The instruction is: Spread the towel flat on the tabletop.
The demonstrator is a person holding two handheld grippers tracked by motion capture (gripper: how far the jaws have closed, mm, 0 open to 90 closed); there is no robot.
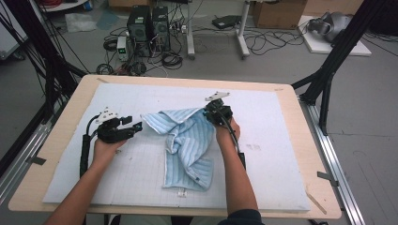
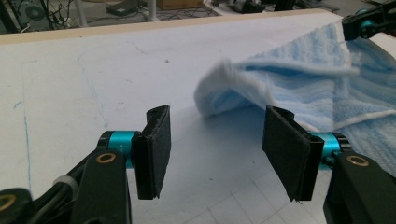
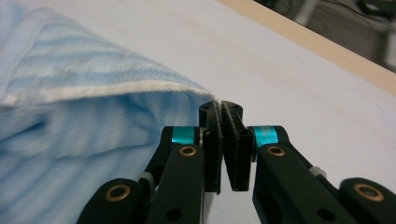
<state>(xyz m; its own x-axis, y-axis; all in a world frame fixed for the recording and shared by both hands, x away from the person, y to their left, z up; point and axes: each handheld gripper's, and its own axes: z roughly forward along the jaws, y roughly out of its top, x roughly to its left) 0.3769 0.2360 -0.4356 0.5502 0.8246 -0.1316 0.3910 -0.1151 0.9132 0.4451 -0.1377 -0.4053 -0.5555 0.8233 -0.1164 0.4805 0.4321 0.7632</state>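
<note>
Lying crumpled mid-table (image 1: pixel 291 122), a blue striped towel (image 1: pixel 187 145). Gaping wide just left of its raised corner, left tongs (image 2: pixel 215 154). Farther back, pinching the towel's top edge, right tongs (image 3: pixel 220 140), clamped tight.

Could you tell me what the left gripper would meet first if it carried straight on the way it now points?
Most likely the towel: its near corner lies just ahead of the open left gripper, slightly toward the right jaw. Depth is unclear, so it might brush the white mat first.
</note>
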